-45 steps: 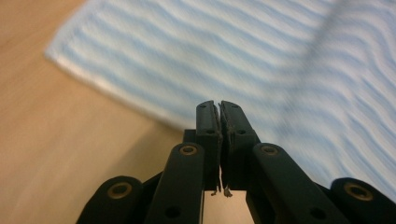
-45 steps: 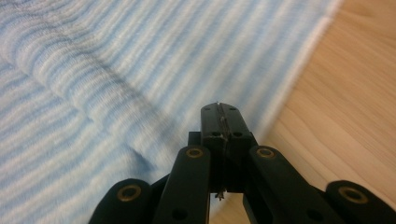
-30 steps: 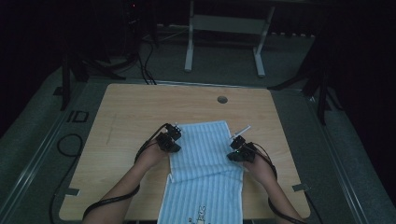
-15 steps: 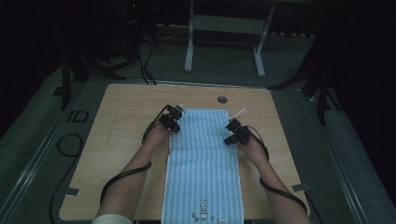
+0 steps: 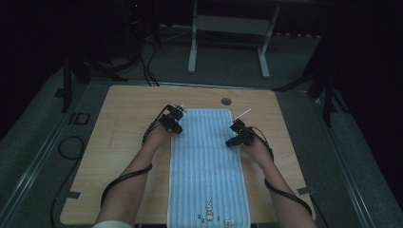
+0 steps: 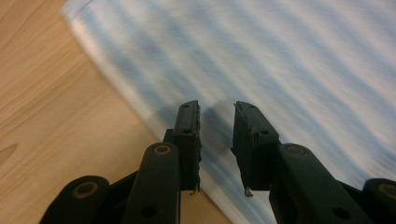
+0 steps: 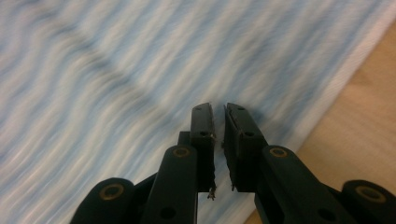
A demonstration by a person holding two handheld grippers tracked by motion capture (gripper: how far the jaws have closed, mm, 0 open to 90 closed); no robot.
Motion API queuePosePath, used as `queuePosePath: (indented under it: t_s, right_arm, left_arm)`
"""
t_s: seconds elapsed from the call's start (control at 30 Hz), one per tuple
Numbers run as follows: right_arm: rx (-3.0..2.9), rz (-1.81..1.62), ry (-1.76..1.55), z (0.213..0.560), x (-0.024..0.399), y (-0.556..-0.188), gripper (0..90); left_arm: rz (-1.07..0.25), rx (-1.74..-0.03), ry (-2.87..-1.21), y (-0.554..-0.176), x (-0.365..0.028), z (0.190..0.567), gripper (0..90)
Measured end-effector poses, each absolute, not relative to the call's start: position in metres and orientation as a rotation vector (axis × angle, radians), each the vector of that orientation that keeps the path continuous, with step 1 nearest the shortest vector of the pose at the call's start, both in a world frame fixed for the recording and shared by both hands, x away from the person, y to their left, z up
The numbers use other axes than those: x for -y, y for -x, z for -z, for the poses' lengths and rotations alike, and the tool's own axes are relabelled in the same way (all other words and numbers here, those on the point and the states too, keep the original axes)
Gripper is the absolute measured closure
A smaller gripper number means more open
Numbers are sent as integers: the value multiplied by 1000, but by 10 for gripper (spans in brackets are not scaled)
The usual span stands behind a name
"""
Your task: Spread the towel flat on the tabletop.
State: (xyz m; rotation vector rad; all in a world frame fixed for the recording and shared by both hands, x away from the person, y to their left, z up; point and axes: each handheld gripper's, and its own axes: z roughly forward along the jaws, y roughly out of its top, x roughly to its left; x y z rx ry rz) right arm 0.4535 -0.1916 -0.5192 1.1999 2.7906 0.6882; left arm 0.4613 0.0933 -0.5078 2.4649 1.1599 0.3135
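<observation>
Striped towel laid out flat, both hand-held grippers hovering at its far end

The blue striped towel (image 5: 207,166) lies on the counter (image 5: 123,118), long axis running straight away from the person, near end with the little bunny print at the counter's front edge. The left hand-held gripper (image 6: 216,122) sits over the towel's left edge and the right hand-held gripper (image 7: 218,122) over its right edge, one per side near the far corners. Left jaws are clearly parted with nothing between them; the right pair shows a narrow gap, also empty. My guess is either side is equally placed for a corner grab.
</observation>
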Motion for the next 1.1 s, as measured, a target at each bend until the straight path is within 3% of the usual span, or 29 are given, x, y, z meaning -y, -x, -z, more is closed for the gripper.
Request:
queuePosePath:
  t_s: [0.2,0.53,0.73,1.1]
  right_arm:
    - [-2792,-724,-1130,508,207,-414,898]
    - [-2883,-744,-992,514,215,-353,899]
    - [-2858,-785,-1054,530,229,-342,897]
    - [-2843,-735,-1050,528,247,-325,875]
  left_arm:
    - [-237,-1024,-2443,-413,-103,488,741]
    - [-83,-856,-2474,-323,-104,508,734]
    - [-44,-872,-2511,-313,-107,530,733]
    - [-27,-821,-2486,-305,-85,532,708]
